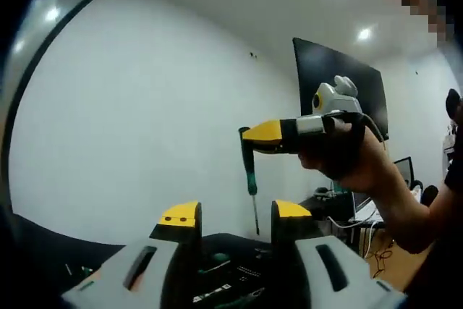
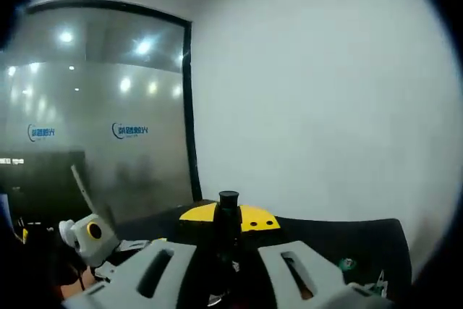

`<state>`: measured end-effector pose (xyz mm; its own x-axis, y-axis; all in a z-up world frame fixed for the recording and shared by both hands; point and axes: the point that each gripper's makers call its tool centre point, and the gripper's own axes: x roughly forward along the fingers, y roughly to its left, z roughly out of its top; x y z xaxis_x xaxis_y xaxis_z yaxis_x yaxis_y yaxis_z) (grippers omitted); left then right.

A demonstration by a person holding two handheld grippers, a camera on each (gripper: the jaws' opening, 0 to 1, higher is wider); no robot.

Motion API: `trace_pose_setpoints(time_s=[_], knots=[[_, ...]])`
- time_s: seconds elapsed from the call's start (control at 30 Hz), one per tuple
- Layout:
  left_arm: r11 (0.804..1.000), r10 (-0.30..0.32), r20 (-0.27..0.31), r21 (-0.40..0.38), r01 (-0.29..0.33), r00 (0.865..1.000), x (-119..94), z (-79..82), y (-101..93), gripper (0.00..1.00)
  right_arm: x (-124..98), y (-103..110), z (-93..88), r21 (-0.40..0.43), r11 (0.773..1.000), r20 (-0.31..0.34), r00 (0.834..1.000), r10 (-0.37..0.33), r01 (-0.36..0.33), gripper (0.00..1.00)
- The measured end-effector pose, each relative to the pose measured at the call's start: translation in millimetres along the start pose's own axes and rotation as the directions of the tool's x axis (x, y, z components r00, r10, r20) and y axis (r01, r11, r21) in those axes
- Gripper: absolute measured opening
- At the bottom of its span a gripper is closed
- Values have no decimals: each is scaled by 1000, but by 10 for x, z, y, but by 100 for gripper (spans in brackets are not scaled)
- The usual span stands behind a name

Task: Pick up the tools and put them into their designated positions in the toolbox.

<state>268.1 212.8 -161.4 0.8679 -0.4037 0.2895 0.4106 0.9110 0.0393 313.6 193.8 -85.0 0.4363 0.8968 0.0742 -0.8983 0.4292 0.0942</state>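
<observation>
In the left gripper view, a gloved hand point(image 1: 340, 153) holds my right gripper point(image 1: 253, 135) up in the air, its yellow jaws shut on a screwdriver point(image 1: 251, 171). The screwdriver has a green and black handle and hangs straight down, its thin shaft pointing at the table. My left gripper point(image 1: 236, 215) is open below it, nothing between its yellow-tipped jaws. Beneath them lies the black toolbox point(image 1: 231, 280) with tools in its slots. In the right gripper view, my right gripper point(image 2: 228, 218) is closed around the screwdriver's black handle end point(image 2: 228, 200).
A black cloth point(image 2: 362, 236) covers the table, with small green items point(image 2: 347, 262) near its right end. A white wall stands behind, with a dark screen point(image 1: 340, 85) mounted on it. A desk with monitors point(image 1: 405, 171) is at the right. A glass partition point(image 2: 94, 128) runs along the left.
</observation>
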Motion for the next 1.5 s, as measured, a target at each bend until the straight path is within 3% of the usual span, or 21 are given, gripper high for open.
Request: trace_pose_setpoints(time_s=[0.17, 0.37, 0.43, 0.53, 0.63, 0.7, 0.8, 0.83, 0.87, 0.93, 1.0, 1.03, 1.07, 1.1, 1.17, 1.2, 1.3, 1.33, 1.37, 1.4, 1.5], knots=[[999, -38, -29, 13, 38, 999, 151, -62, -149, 34, -15, 57, -102, 6, 1000, -13, 1000, 18, -18, 7], [998, -39, -68, -47, 35, 997, 244, -180, -187, 27, -27, 95, -212, 32, 999, -19, 999, 44, -43, 7], [999, -27, -87, -31, 24, 996, 258, -226, -178, 25, -29, 91, -249, 34, 998, -24, 999, 46, -46, 7], [1000, 24, -128, 4, -24, 991, 273, -318, -99, 6, -50, 115, -319, 42, 998, -31, 998, 55, -54, 8], [1000, 15, -128, 4, -15, 992, 275, -342, -95, 5, -93, 105, -332, 25, 999, -24, 999, 44, -43, 8], [997, 30, -155, 74, -18, 988, 259, -390, -73, 4, -125, 92, -388, 8, 999, -28, 999, 41, -40, 8], [985, 54, -213, 170, -17, 976, 218, -479, -45, 4, -175, 37, -505, -123, 992, -35, 999, 31, -35, 8], [980, 65, -235, 198, -17, 970, 196, -514, -19, 4, -194, 59, -498, -227, 973, -7, 999, 49, -49, 9], [976, 65, -250, 218, -9, 966, 180, -533, -7, 4, -205, 66, -483, -267, 962, 10, 999, 52, -48, 16], [956, 82, -280, 293, 3, 957, 133, -568, 48, 4, -287, 42, -542, -424, 905, -2, 1000, 19, -18, 21], [937, 95, -316, 350, 23, 944, 83, -609, 97, 4, -355, 55, -631, -616, 787, -58, 998, -3, -34, 19], [925, 90, -341, 378, 49, 936, 48, -640, 103, 4, -372, 80, -643, -701, 712, -64, 998, -8, -39, 18], [917, 86, -364, 392, 69, 927, 19, -676, 104, 4, -408, 153, -693, -806, 588, -87, 996, -6, -67, 19], [904, 93, -396, 419, 89, 913, -27, -726, 120, 4, -430, 178, -755, -843, 532, -110, 994, -16, -85, 19], [889, 103, -434, 444, 113, 895, -82, -793, 156, 4, -481, 250, -850, -920, 373, -147, 988, -45, -120, 20], [875, 107, -458, 464, 135, 883, -117, -831, 172, 3, -505, 328, -903, -956, 260, -156, 987, -47, -139, 20], [873, 109, -492, 462, 153, 864, -178, -863, 159, 3, -517, 416, -1020, -985, 49, -168, 983, -78, -164, 19], [870, 102, -497, 464, 164, 862, -201, -856, 123, 3, -502, 417, -1035, -987, -46, -152, 984, -92, -157, 19], [870, 100, -501, 463, 168, 860, -212, -847, 108, 3, -490, 433, -1046, -982, -108, -144, 985, -92, -153, 18], [870, 97, -510, 461, 176, 855, -229, -847, 84, 3, -479, 444, -1099, -968, -189, -153, 984, -87, -167, 16], [868, 85, -545, 452, 207, 834, -290, -845, 13, 3, -477, 478, -1198, -927, -325, -170, 983, -72, -185, 15]])
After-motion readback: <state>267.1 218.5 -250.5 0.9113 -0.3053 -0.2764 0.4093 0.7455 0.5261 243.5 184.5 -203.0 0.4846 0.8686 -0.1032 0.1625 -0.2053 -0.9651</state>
